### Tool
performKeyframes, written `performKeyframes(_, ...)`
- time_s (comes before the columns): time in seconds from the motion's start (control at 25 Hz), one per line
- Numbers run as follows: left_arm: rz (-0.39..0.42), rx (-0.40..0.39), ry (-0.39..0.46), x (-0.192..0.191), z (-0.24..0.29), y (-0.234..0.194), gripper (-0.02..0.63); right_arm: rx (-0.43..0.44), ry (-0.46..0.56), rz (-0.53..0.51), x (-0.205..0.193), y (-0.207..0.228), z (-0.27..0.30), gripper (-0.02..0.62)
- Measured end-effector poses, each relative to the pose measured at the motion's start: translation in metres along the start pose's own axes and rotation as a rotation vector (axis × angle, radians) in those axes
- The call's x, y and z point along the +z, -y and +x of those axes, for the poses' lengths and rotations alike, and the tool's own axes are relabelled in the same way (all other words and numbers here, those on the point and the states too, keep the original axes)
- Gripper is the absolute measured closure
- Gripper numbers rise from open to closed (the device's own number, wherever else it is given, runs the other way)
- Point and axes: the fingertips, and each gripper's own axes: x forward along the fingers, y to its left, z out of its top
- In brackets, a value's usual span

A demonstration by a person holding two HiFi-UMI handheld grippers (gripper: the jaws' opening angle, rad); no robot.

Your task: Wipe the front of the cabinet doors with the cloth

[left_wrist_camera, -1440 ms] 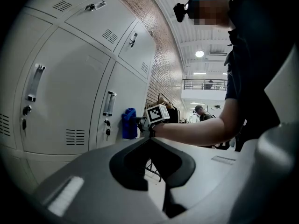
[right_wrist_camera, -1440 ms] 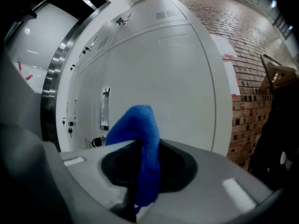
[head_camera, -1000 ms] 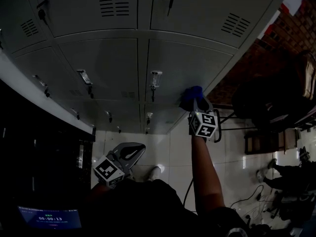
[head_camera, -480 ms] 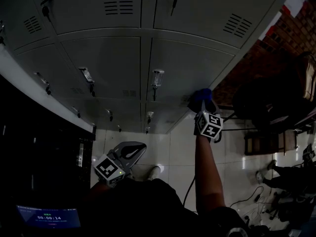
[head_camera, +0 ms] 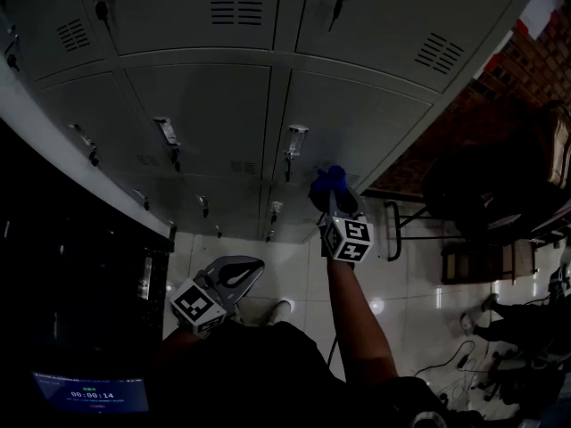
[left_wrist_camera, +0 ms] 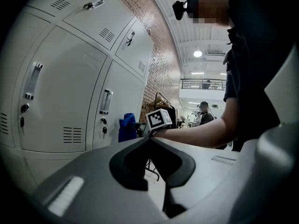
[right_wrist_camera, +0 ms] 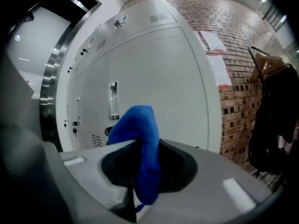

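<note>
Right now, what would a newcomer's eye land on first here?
The bright blue cloth stands out against everything grey: it is pinched in the right gripper and held up to a cabinet door, just right of a handle. The left gripper hangs low by the person's body, jaws shut on nothing. The wall of grey cabinet doors fills the upper head view, with a brick wall at the right.
</note>
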Motion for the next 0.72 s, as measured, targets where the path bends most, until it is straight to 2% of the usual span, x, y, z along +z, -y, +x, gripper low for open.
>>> performKeyframes(0.16,0.003,0.025,0.014,-0.001,-0.012,-0.007,0.606,0.103,0.022,-0.015,0.007,-0.06,0.004,0.528)
performKeyframes(0.36,-0.003,0.047,0.027,0.001,-0.026,-0.014,0.606,0.186,0.008,-0.05,0.003,-0.108,0.013,0.528)
performKeyframes(0.72,-0.012,0.092,0.026,0.003,-0.048,-0.033,0.606,0.206,-0.056,-0.085,-0.017,-0.133,0.047,0.528)
